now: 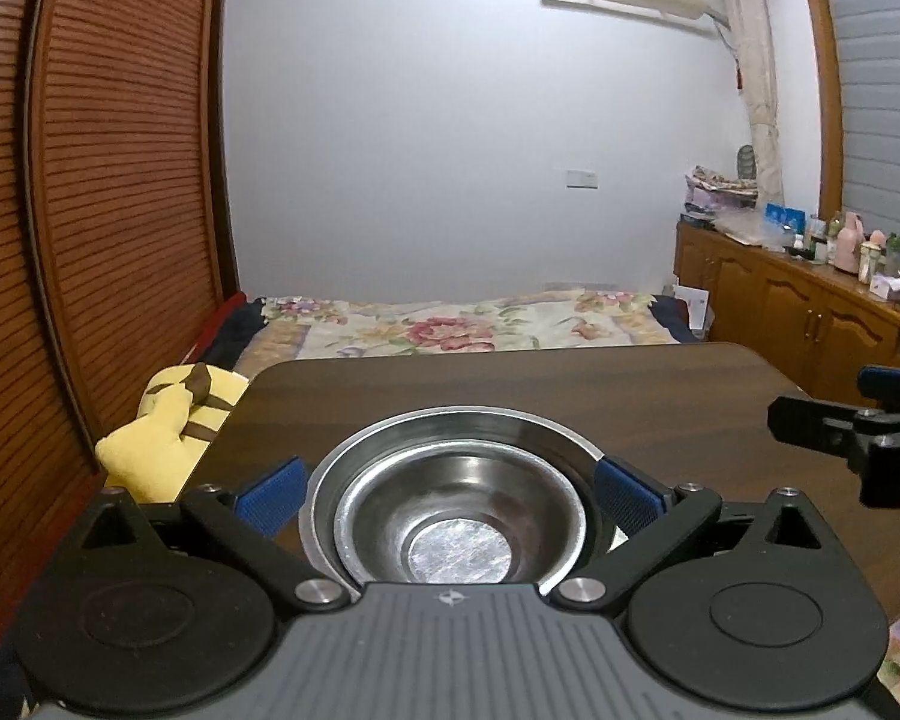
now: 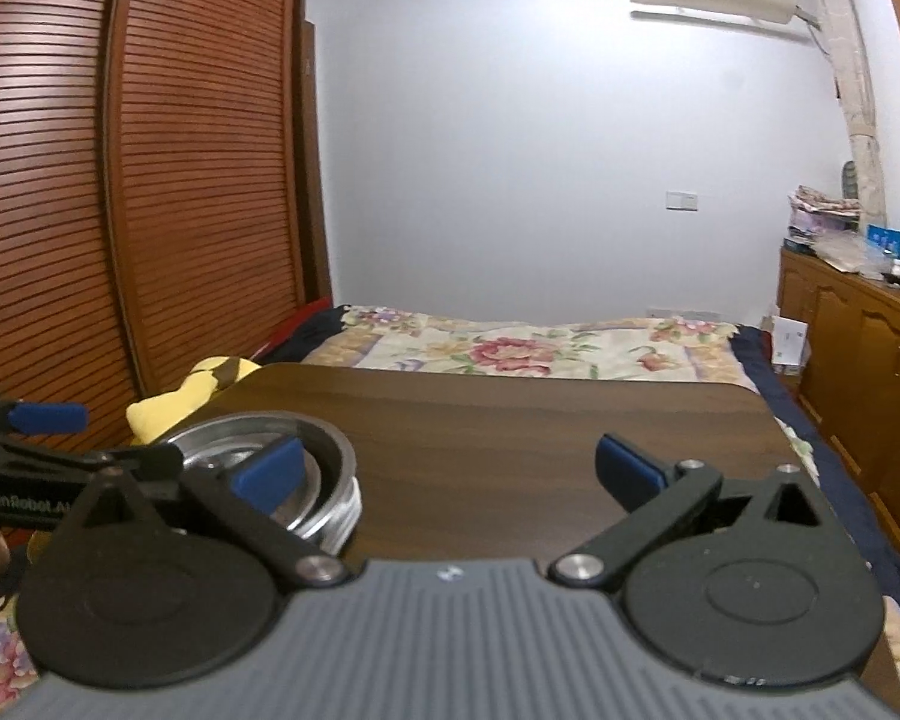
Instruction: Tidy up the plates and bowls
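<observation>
A dark wooden tabletop (image 2: 540, 420) stands in front of a bed (image 2: 528, 354) covered with a floral quilt, and a slatted wooden wardrobe (image 1: 120, 180) runs along the left side. A yellow plush toy (image 1: 168, 432) lies just beside the tabletop's far left corner.

Near the tabletop's front left edge sits a stack of steel bowls (image 1: 456, 516): a smaller bowl nested inside a wider one, both upright, with further rims showing below them from the right wrist view (image 2: 306, 480).

The left gripper (image 1: 450, 492) is spread wide around this stack, its two blue pads (image 1: 273, 495) standing on either side of the outer rim. The right pad looks close against the rim, but whether either pad touches the metal I cannot tell; the jaws are not clamped.

The right gripper (image 2: 450, 471) hangs over the bare tabletop to the right of the stack, its jaws released and wide apart, nothing between them. Its left pad (image 2: 267, 474) overlaps the stack in its own view, and from the left wrist view the gripper (image 1: 858, 438) appears well apart, by the tabletop's right edge.
</observation>
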Available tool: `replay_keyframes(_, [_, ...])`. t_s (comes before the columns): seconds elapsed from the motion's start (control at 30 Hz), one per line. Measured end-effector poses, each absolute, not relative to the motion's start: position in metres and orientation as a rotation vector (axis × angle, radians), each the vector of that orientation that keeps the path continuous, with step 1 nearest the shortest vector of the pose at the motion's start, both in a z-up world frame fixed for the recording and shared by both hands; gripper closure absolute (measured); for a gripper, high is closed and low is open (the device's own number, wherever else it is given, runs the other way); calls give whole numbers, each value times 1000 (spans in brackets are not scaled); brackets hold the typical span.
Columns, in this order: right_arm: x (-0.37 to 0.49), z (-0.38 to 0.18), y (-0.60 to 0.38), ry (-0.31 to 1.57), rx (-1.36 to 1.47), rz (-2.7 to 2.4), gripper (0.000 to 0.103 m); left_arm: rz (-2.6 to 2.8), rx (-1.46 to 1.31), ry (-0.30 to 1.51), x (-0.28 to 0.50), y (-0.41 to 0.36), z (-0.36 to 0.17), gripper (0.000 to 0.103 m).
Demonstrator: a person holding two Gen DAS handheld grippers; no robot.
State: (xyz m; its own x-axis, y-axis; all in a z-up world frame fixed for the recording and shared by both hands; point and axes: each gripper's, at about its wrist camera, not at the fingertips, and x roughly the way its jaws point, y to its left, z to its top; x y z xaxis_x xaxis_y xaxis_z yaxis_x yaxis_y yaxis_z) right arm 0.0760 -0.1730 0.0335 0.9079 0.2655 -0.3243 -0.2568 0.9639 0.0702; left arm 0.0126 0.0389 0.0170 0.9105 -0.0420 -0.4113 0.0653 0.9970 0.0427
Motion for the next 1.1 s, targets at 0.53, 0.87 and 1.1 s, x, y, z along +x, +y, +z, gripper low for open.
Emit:
replay_keyframes(0.53, [59, 21, -178, 370, 27, 200, 0, -40, 64, 446, -4, 28, 2, 0])
replay_keyframes(0.87, [60, 2, -179, 405, 24, 178, 0, -34, 58, 473, -7, 26, -13, 0])
replay_keyframes(1.1, [61, -4, -182, 419, 34, 170, 0, -30, 55, 492, -7, 25, -23, 0])
